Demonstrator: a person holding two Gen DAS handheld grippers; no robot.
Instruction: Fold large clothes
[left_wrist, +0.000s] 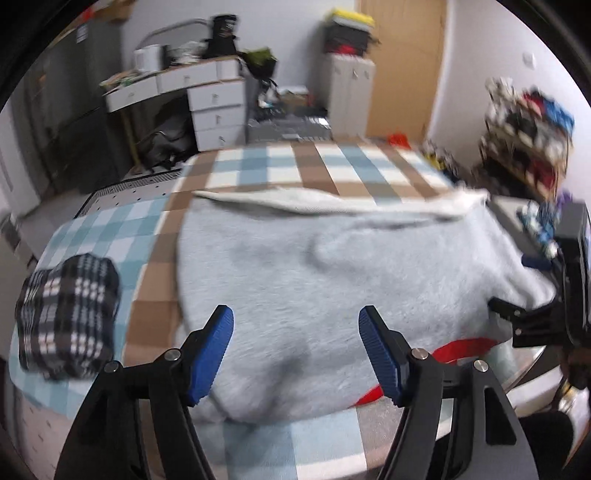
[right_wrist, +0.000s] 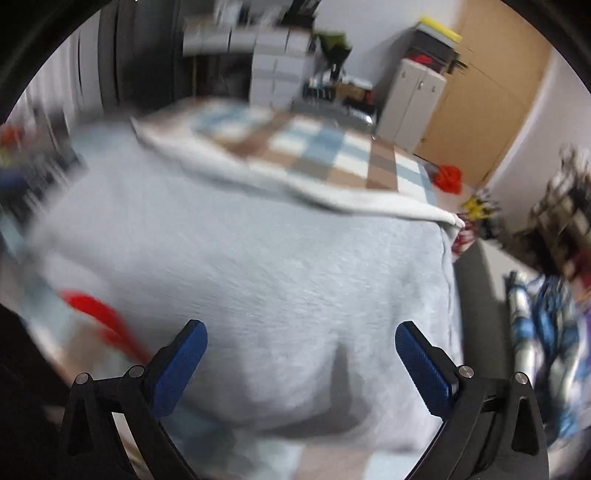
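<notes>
Counting first: one light grey fleece garment (left_wrist: 332, 273), spread flat across the checked bedspread (left_wrist: 258, 166) in blue, white and brown; its far edge is turned back, showing a paler lining (left_wrist: 295, 201). One folded dark plaid garment (left_wrist: 68, 317) sits on the bedspread to the left of the grey one, apart from it. One red strip (left_wrist: 461, 345) pokes out from under the grey garment's near right edge, could be a strap or hanger, too blurred to tell

Two grippers. Left gripper (left_wrist: 296, 350): blue pads spread wide, nothing between them, poised over the near edge of the grey garment without touching it as far as I can see. Right gripper (right_wrist: 301, 363): jaws spread wider, also empty, over the same garment's near right part. From the left wrist view the right gripper's black body shows at the right edge, beside the garment's right side

Around: one white desk with drawers (left_wrist: 207, 96) behind the bed, cluttered on top; one dark bag (left_wrist: 166, 140) under it; one narrow grey cabinet (left_wrist: 349, 96) with stacked stuff on it; one wooden door (left_wrist: 402, 66). Right of the bed, a rack of mixed coloured items (left_wrist: 528, 140), smeared by motion. One small red object (right_wrist: 448, 177) on the floor near the door. Blue and white cloth (right_wrist: 546, 332) lies beside the bed on the right. Nothing sits on top of the grey garment
</notes>
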